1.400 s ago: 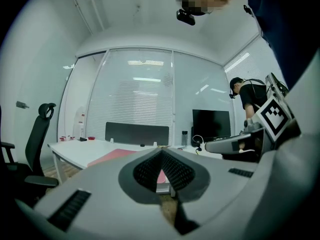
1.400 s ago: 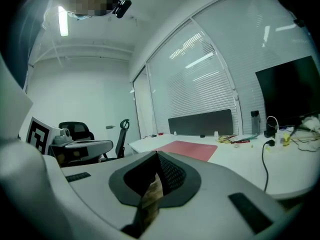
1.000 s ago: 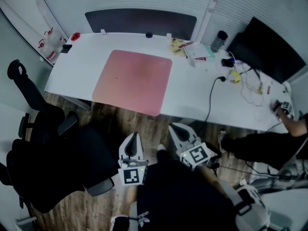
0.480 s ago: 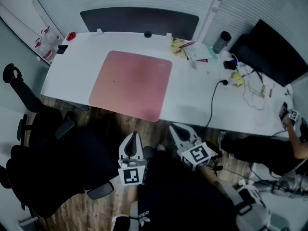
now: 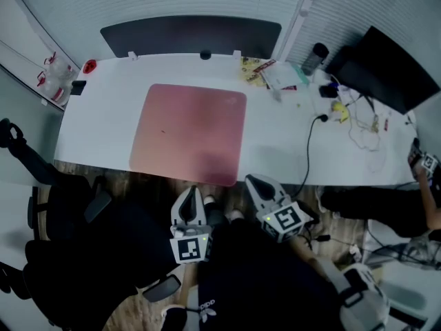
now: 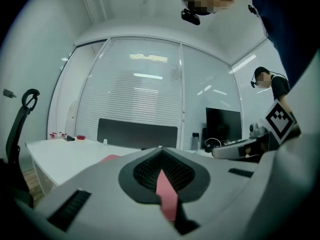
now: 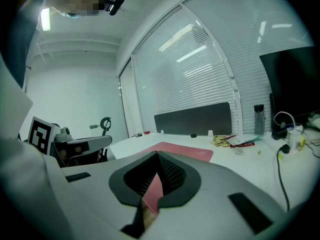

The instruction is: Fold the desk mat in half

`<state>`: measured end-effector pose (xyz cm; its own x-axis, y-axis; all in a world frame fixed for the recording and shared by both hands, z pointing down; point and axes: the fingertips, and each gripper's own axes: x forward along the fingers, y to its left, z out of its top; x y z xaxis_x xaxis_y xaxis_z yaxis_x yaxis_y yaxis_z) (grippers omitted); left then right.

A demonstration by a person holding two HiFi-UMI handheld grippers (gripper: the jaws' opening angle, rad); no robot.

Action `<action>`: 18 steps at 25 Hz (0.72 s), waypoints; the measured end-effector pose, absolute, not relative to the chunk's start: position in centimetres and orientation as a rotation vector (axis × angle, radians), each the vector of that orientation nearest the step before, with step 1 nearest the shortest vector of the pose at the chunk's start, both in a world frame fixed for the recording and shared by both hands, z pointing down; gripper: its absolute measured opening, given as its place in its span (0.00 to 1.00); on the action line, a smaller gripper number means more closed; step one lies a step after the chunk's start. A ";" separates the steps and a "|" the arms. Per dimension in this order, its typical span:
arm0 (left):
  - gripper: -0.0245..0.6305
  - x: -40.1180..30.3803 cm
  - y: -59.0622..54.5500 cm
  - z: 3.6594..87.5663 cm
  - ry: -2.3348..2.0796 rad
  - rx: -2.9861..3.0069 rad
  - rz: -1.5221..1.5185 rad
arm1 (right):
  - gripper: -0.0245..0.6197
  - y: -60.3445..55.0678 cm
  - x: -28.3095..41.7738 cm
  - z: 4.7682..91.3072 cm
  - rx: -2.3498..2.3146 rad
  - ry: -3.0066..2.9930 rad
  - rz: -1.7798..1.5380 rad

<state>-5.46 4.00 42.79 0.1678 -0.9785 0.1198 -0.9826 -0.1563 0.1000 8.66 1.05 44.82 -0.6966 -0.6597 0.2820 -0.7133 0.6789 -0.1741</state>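
The pink desk mat lies flat and unfolded on the white desk. Its near edge runs along the desk's front edge. My left gripper hovers just short of that edge, near the mat's near right part, shut with nothing held. My right gripper is beside the mat's near right corner, also shut and empty. In the left gripper view the left gripper points level across the desk, and the mat shows low ahead. In the right gripper view the mat stretches beyond the right gripper.
Black office chairs stand at the left by the desk front. A dark partition panel lines the desk's far edge. Papers, a bottle, a monitor and a black cable fill the right side. A person sits at far right.
Both grippers have come forward to the desk's front edge, closer to the mat's near edge. The mat itself has not moved and both stay shut.
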 end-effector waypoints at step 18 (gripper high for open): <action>0.04 -13.4 -4.0 43.2 -1.706 2.475 0.062 | 0.04 -4.2 4.5 45.7 1.473 -2.543 0.381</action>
